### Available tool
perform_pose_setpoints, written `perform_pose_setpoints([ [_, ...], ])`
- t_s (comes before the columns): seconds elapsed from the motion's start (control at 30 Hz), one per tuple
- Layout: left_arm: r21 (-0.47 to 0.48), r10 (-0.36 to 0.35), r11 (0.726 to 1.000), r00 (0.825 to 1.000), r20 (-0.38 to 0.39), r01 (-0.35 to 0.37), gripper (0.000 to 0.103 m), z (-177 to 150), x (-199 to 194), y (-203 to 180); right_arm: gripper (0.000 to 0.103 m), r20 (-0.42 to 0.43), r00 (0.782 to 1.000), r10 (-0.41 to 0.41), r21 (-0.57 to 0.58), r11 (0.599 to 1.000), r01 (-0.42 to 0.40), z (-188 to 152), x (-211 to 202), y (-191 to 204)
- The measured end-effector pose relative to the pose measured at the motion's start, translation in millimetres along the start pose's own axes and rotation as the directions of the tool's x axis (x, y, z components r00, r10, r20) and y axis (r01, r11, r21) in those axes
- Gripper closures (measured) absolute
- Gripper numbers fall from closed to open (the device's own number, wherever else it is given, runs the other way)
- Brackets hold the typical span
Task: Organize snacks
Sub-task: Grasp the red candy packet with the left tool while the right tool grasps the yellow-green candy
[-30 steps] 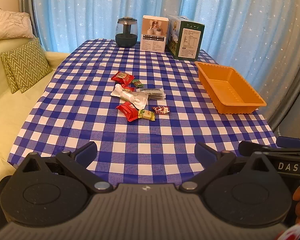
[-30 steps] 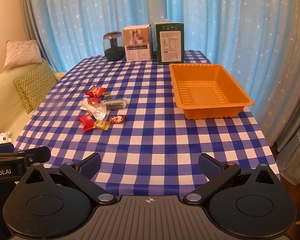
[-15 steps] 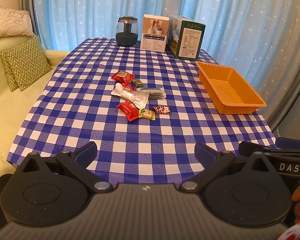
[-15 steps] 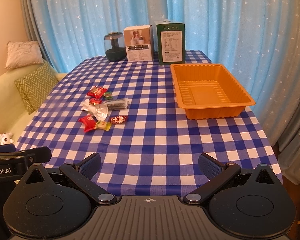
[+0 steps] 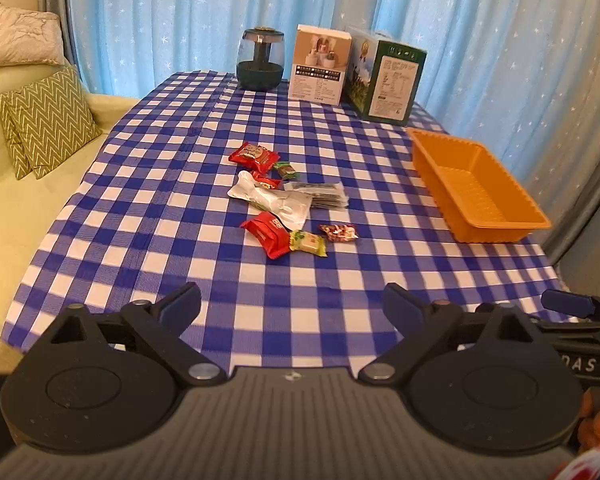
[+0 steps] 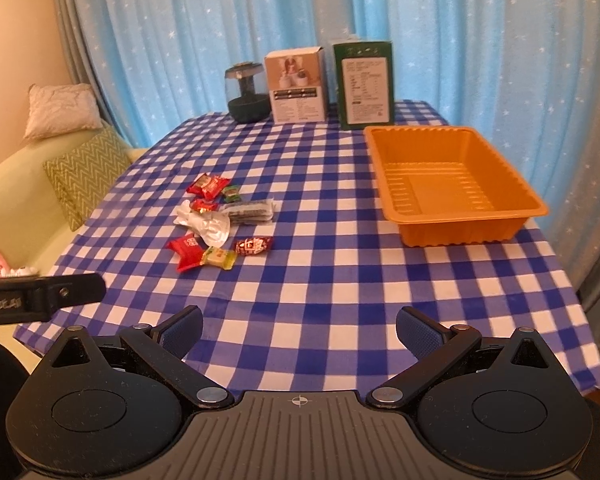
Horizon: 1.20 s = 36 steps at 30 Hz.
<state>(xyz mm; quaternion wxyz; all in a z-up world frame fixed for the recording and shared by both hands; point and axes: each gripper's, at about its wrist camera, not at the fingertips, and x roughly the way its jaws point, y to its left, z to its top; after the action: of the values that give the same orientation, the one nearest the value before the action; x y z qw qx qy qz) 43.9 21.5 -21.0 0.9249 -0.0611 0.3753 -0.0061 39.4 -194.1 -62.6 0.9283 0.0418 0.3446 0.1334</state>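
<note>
Left gripper (image 5: 292,304) over the near table edge, jaws wide but closing, nothing between them. Right gripper (image 6: 299,326) likewise over the near edge, jaws spread, holding nothing — only checked cloth shows between the blue pads.

Table (image 6: 340,280) wears a blue-and-white gingham cloth. Snacks sit in one loose cluster left of centre, well apart from both grippers:
- nearest: red packet (image 5: 269,234) with white print, lying at an angle; touching its right end a small yellow-green candy (image 5: 309,242)
- just right of that, a small red-and-white patterned candy (image 5: 339,232), apart from the others
- behind: crumpled white/silver pouch (image 5: 274,200), with a flat clear sleeve of dark pieces (image 5: 320,195) against its right side
- a small red wrapper (image 5: 266,181) partly tucked behind the pouch
- farthest: second red packet (image 5: 254,155) and a small green candy (image 5: 286,169) beside it

Orange tray (image 6: 536,210) on the right side of the table, ribbed floor, nothing in it — well apart from the snack cluster.

Far edge, left to right: dark round jar-like device (image 6: 247,94), white box (image 6: 296,86), green box (image 6: 366,84), all upright. Blue star curtain (image 6: 480,40) behind; cushions (image 5: 48,124) on a pale sofa at left.
</note>
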Motion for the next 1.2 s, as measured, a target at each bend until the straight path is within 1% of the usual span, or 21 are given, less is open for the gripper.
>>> perform_pose_setpoints([
  [0.03,0.0,0.003,1.0,1.0,-0.004,-0.003,0.01,1.9,8.1,1.0,0.001,0.0,1.0,0.005,-0.005,1.0,-0.005,1.2,6.5,-0.7],
  [0.1,-0.004,0.006,1.0,1.0,-0.006,-0.006,0.017,5.6,24.2,4.8,0.001,-0.004,1.0,0.014,-0.013,1.0,-0.014,4.2,21.2,-2.5],
  [0.2,0.005,0.014,1.0,1.0,-0.011,-0.014,0.022,10.8,49.0,9.7,0.001,-0.009,1.0,0.028,-0.03,0.999,-0.028,8.5,44.4,-4.4],
  [0.23,0.008,0.012,1.0,1.0,-0.016,-0.012,0.023,12.6,58.0,11.4,0.001,-0.012,0.999,0.033,-0.036,0.999,-0.033,10.4,52.5,-4.8],
  [0.37,0.023,0.001,1.0,0.999,-0.054,0.0,0.032,18.8,95.5,15.8,0.001,-0.025,0.998,0.057,-0.068,0.996,-0.058,19.1,84.2,-4.9],
  [0.4,0.026,0.0,1.0,0.998,-0.061,0.002,0.035,20.3,104.2,17.2,0.003,-0.027,0.998,0.064,-0.077,0.995,-0.066,21.4,91.3,-5.2],
  [0.43,0.026,0.0,1.0,0.998,-0.067,0.002,0.036,22.0,113.1,18.1,0.008,-0.03,0.997,0.07,-0.085,0.994,-0.072,23.5,98.4,-5.1],
  [0.47,0.022,-0.004,1.0,0.997,-0.071,0.006,0.04,23.6,120.9,19.5,0.011,-0.037,0.997,0.075,-0.092,0.993,-0.078,25.7,105.8,-5.5],
  [0.6,-0.015,-0.022,1.0,0.996,-0.085,0.021,0.055,29.8,149.5,27.1,0.014,-0.053,0.995,0.081,-0.104,0.991,-0.087,29.6,129.5,-7.3],
  [0.67,-0.04,-0.037,0.999,0.995,-0.09,0.033,0.059,31.5,161.2,30.4,0.014,-0.069,0.994,0.079,-0.1,0.991,-0.086,28.2,138.7,-9.4],
  [0.73,-0.068,-0.058,0.996,0.994,-0.09,0.052,0.06,33.6,171.4,34.0,0.014,-0.087,0.993,0.079,-0.092,0.992,-0.086,26.2,146.8,-10.4],
  [0.8,-0.064,-0.055,0.997,0.994,-0.093,0.049,0.06,36.4,180.8,36.2,0.014,-0.108,0.991,0.075,-0.096,0.992,-0.086,23.9,153.9,-9.6],
  [0.9,-0.036,-0.043,0.999,0.993,-0.111,0.039,0.061,40.3,190.9,39.6,0.014,-0.113,0.989,0.094,-0.115,0.988,-0.107,23.9,158.2,-3.5],
  [1.0,0.015,-0.025,1.0,0.992,-0.12,0.027,0.062,43.5,192.3,45.0,0.016,-0.117,0.984,0.136,-0.139,0.979,-0.152,25.6,161.7,3.0],
  [1.07,0.053,-0.012,0.998,0.992,-0.128,0.019,0.062,44.1,190.5,50.8,0.03,-0.131,0.975,0.177,-0.156,0.968,-0.197,26.7,165.8,7.9],
  [1.13,0.101,0.001,0.995,0.991,-0.132,0.013,0.063,44.5,188.4,55.9,0.035,-0.145,0.967,0.212,-0.179,0.955,-0.236,27.8,170.7,14.9],
  [1.2,0.134,0.011,0.991,0.99,-0.142,0.008,0.064,44.4,186.2,61.2,0.038,-0.154,0.96,0.234,-0.209,0.942,-0.263,29.1,177.0,23.1],
])
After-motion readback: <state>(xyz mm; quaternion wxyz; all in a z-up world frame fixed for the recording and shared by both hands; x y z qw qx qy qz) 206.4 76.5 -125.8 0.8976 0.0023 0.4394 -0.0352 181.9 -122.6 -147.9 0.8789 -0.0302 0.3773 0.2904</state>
